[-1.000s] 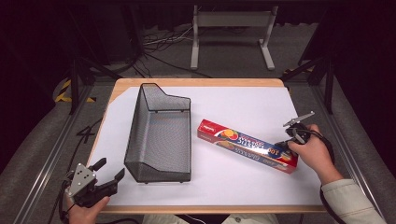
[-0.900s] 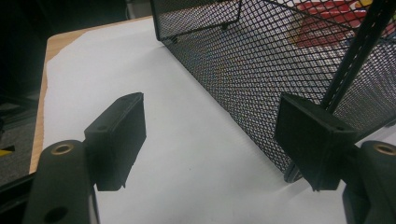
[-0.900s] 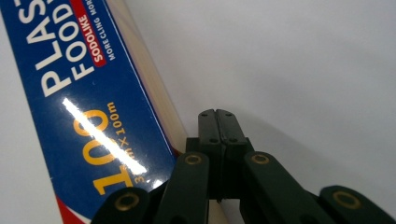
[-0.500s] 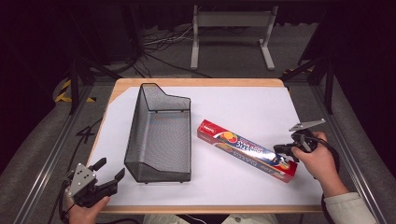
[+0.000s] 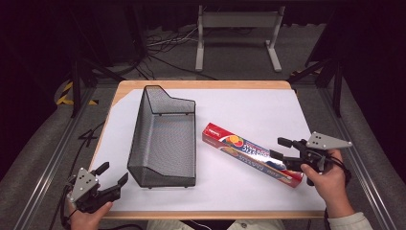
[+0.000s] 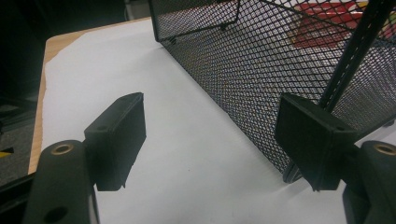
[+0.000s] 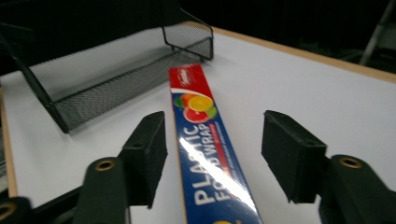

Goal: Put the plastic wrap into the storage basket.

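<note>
A long red and blue box of plastic food wrap [image 5: 239, 149] lies slantwise on the white sheet, right of a black mesh basket [image 5: 163, 139]. My right gripper [image 5: 278, 147] is open at the box's right end, one jaw on each side of it. In the right gripper view the box [image 7: 205, 140] runs up between the jaws of that gripper [image 7: 219, 144], with the basket [image 7: 116, 79] beyond. My left gripper [image 5: 113, 173] is open at the table's near left corner, beside the basket's near end. The left gripper [image 6: 210, 130] holds nothing, and the basket wall [image 6: 280, 60] stands just to its right.
A white sheet [image 5: 249, 110] covers most of the wooden table [image 5: 201, 85]. Beyond the far edge stand a metal frame [image 5: 237, 28] and floor cables. Rails run along both sides of the table.
My right gripper has come down and toward the near edge, from above the box's right end to straddling it. The left gripper has stayed put.
</note>
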